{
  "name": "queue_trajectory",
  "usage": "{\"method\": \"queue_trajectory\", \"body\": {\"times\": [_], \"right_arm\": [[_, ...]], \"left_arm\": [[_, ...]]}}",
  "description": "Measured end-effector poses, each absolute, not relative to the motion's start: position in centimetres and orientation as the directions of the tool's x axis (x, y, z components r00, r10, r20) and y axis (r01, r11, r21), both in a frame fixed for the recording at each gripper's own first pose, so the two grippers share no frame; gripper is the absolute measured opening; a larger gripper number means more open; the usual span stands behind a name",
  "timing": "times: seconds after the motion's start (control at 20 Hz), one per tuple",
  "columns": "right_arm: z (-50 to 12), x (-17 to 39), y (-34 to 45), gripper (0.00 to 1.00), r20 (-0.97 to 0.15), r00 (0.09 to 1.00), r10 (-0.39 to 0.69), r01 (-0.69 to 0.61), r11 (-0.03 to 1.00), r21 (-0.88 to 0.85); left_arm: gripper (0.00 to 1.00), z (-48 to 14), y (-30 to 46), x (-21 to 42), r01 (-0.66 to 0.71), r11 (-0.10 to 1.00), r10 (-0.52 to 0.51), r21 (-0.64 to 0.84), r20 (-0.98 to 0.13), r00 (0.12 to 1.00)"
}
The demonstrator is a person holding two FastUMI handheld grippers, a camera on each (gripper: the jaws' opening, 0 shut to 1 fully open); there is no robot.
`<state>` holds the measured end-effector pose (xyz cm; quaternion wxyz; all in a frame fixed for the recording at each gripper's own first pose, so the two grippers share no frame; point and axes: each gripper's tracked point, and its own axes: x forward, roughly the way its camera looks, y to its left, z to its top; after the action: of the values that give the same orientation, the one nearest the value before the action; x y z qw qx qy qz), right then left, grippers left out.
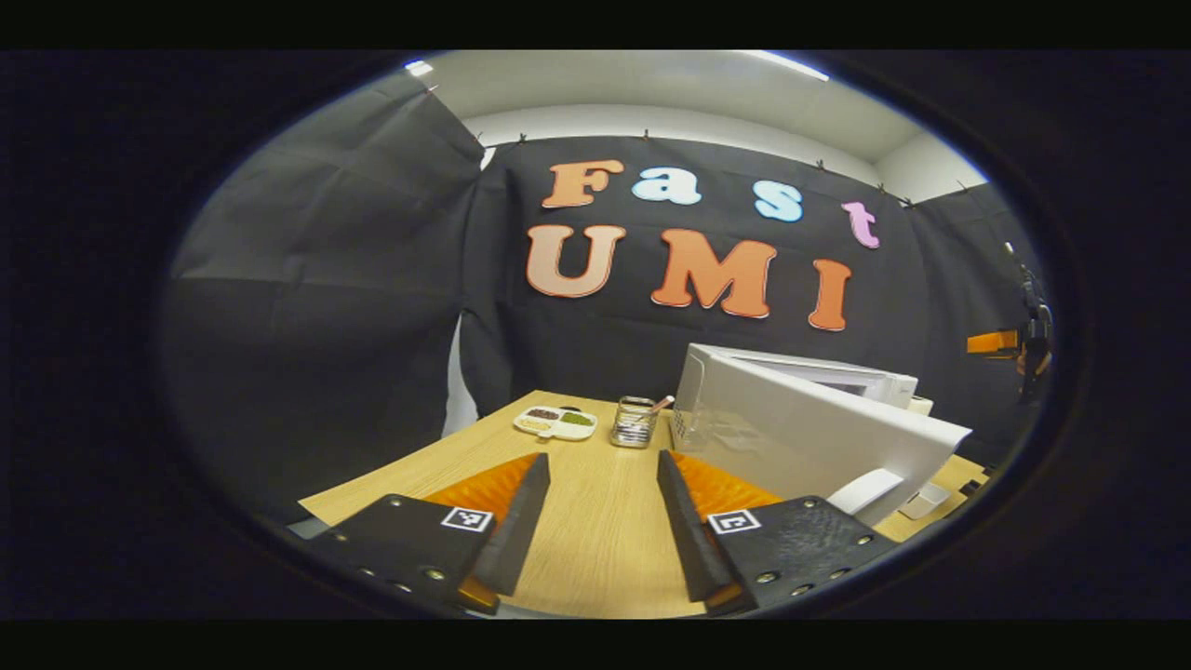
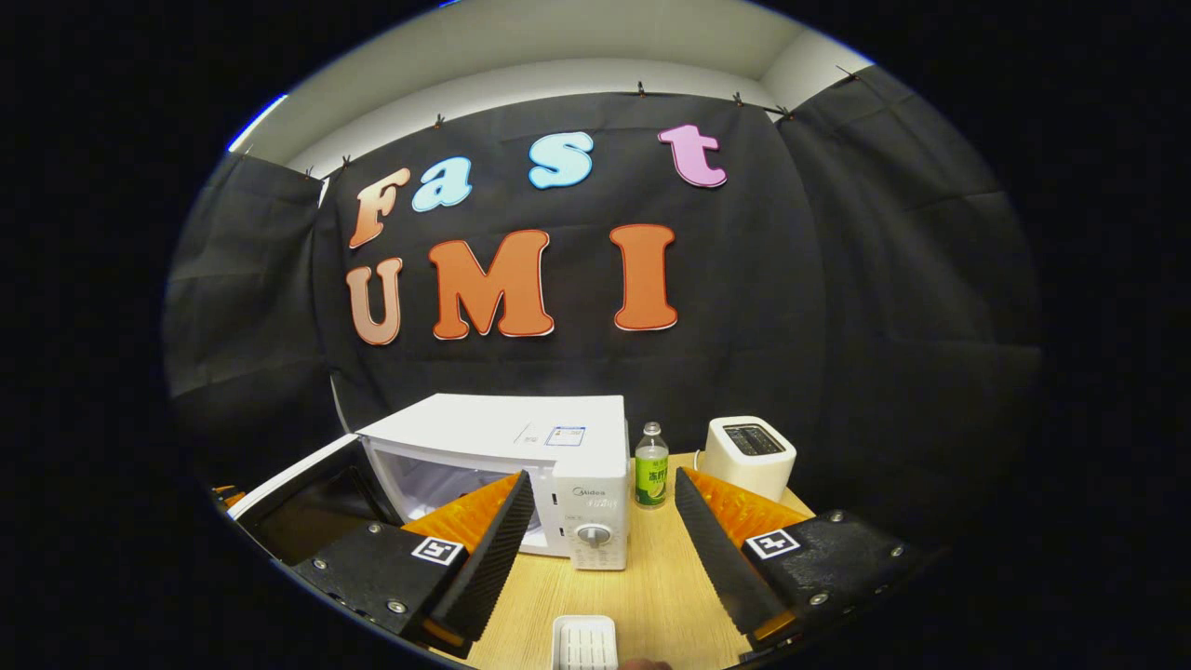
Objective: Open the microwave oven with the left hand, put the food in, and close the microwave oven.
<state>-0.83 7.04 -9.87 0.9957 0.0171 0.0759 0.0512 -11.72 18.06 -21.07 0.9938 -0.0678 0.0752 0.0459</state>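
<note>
Black-draped booth walls rising behind a wooden tabletop (image 1: 595, 521) in both views

Left gripper view: left hand-held gripper (image 1: 603, 521) hovering at bottom centre, fingers spread wide, gripping nothing, bare wood showing between them. White microwave oven (image 1: 800, 372) sitting at centre right, its door (image 1: 819, 437) swinging open toward the camera, pale handle (image 1: 865, 490) showing at lower right. Glass jar (image 1: 635, 422) with a utensil standing just left of the oven; divided white dish (image 1: 556, 422) with dark and green fillings lying left of the jar. Other gripper (image 1: 1010, 342) showing small at far right edge

Right gripper view: right hand-held gripper (image 2: 605, 540) also spread wide and holding nothing at bottom centre. Microwave oven (image 2: 521, 437) standing at centre left, cavity exposed, door (image 2: 307, 498) hanging open at lower left, dial panel (image 2: 595, 521) facing forward. Green-labelled bottle (image 2: 651, 476) standing just right of the oven, white toaster (image 2: 749, 456) further right. Small white ribbed tray (image 2: 584, 642) lying at bottom centre; contents impossible to tell
</note>
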Motion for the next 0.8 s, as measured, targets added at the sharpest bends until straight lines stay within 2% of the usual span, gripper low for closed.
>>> {"method": "queue_trajectory", "body": {"times": [0.15,0.25,0.8], "right_arm": [[-9.4,-1.4,6.1,0.94,-0.154,0.982,0.113,-0.108,0.993,0.044],[-9.2,-2.3,5.3,0.94,-0.150,0.980,0.127,-0.120,0.991,0.057],[-7.7,-4.4,0.2,0.94,-0.118,0.989,0.093,-0.084,0.993,0.084]], "left_arm": [[0.29,-22.5,16.5,-11.9,-0.096,0.993,0.081,-0.073,-0.186,0.979],[0.02,-23.3,14.0,-11.6,-0.047,0.995,0.027,-0.090,-0.211,0.977],[0.01,-21.4,1.4,-8.9,0.205,0.974,-0.221,-0.101,-0.184,0.958]]}}
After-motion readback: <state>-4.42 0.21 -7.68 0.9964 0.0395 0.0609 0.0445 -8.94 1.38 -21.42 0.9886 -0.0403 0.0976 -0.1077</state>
